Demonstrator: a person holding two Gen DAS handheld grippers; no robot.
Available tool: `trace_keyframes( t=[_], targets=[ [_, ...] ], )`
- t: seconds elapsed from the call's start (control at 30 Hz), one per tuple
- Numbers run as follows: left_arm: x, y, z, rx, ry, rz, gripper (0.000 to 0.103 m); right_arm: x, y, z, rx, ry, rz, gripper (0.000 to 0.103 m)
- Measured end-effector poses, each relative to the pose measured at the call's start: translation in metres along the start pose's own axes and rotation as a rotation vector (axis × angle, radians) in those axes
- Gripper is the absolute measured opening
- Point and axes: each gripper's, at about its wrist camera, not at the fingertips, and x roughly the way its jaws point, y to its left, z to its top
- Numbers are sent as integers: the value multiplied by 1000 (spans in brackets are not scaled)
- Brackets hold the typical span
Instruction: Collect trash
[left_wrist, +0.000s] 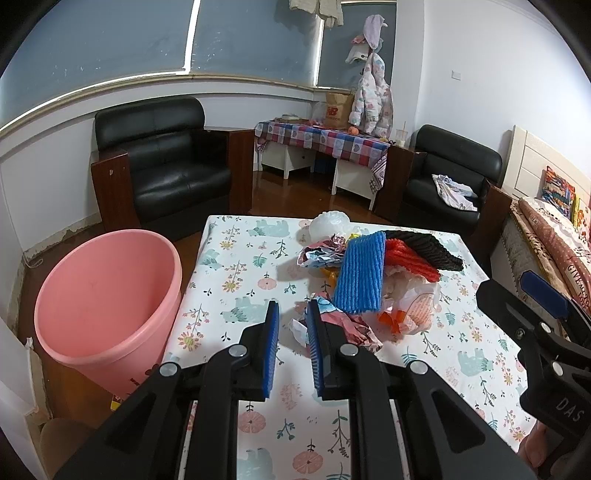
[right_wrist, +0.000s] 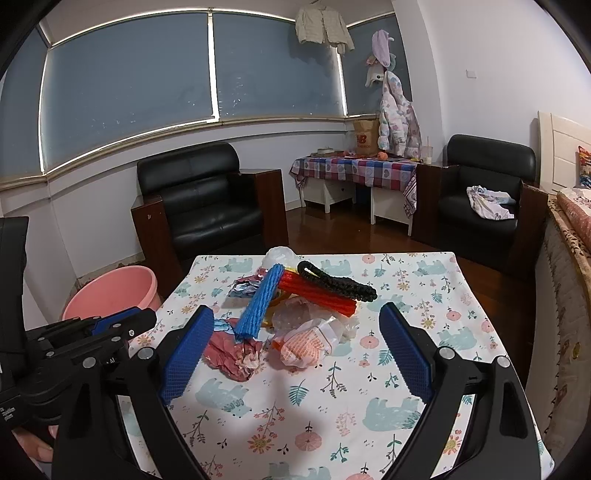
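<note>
A pile of trash lies on the floral table (left_wrist: 236, 266): a blue foam net (left_wrist: 360, 275), a red foam net (left_wrist: 410, 260), a black foam net (left_wrist: 430, 247), crumpled pink paper (left_wrist: 351, 326), an orange-printed plastic wrapper (left_wrist: 417, 310) and a white plastic bag (left_wrist: 328, 223). The pile also shows in the right wrist view, with the blue net (right_wrist: 260, 301), pink paper (right_wrist: 231, 350) and wrapper (right_wrist: 308, 345). My left gripper (left_wrist: 291, 317) is open with a narrow gap, empty, just before the pink paper. My right gripper (right_wrist: 297, 325) is wide open, empty, in front of the pile.
A pink bucket (left_wrist: 107, 299) stands on the floor left of the table, also in the right wrist view (right_wrist: 114, 291). Two black armchairs (left_wrist: 162, 166) and a checkered side table (left_wrist: 325, 138) stand behind. A bed (left_wrist: 554, 229) lies to the right.
</note>
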Motion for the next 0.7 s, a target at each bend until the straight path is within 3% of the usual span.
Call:
trace_keyframes(
  t=[0.7],
  targets=[
    [3,4,-3,-19,9,10,15,6,-2,-7,7,13,16,91]
  ],
)
